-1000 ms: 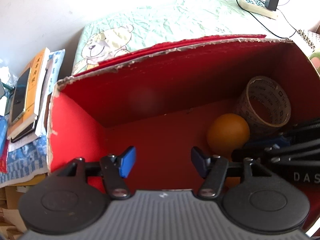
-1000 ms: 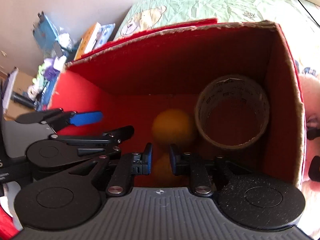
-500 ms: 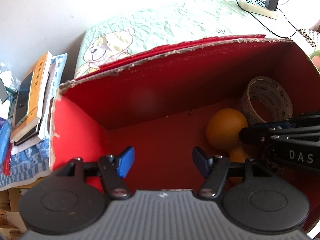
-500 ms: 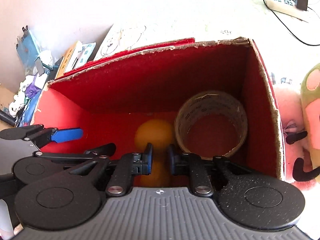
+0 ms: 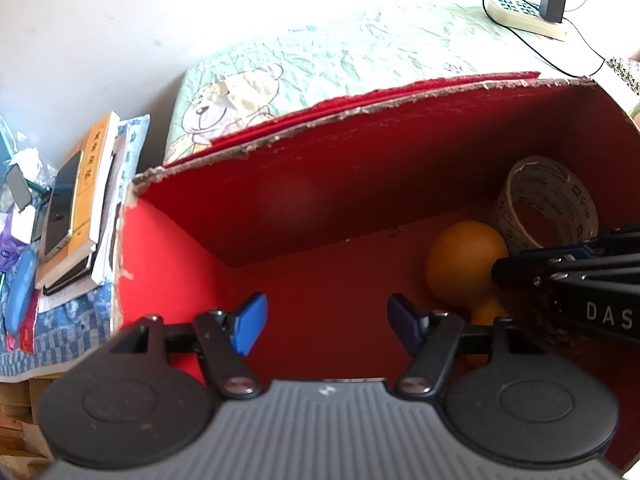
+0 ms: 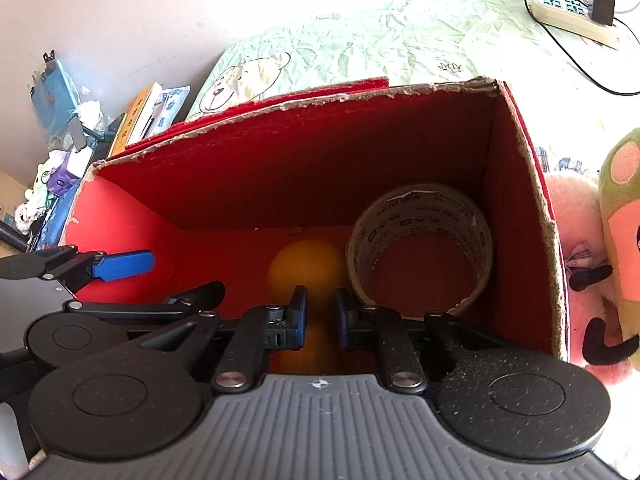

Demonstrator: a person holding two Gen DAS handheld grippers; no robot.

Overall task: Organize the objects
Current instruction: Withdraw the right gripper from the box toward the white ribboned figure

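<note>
A red cardboard box (image 5: 304, 184) stands open at the top; it also shows in the right wrist view (image 6: 280, 168). Inside lie a roll of clear tape (image 6: 420, 248) by the right wall and an orange maraca-like object (image 6: 306, 266) with a round head. Both also show in the left wrist view, the tape (image 5: 548, 204) and the orange head (image 5: 464, 260). My right gripper (image 6: 320, 318) is nearly shut around the orange object's handle inside the box. My left gripper (image 5: 326, 322) is open and empty over the box's left part.
A stack of books with a phone on top (image 5: 76, 208) lies left of the box. A green bear-print sheet (image 5: 320, 64) lies behind it. A power strip with a charger (image 5: 528, 12) is at the far right. A pink and green plush toy (image 6: 600, 280) sits right of the box.
My right gripper has pulled back and up a little, with the orange object's handle still between its fingers. My left gripper has stayed open and nearly still.
</note>
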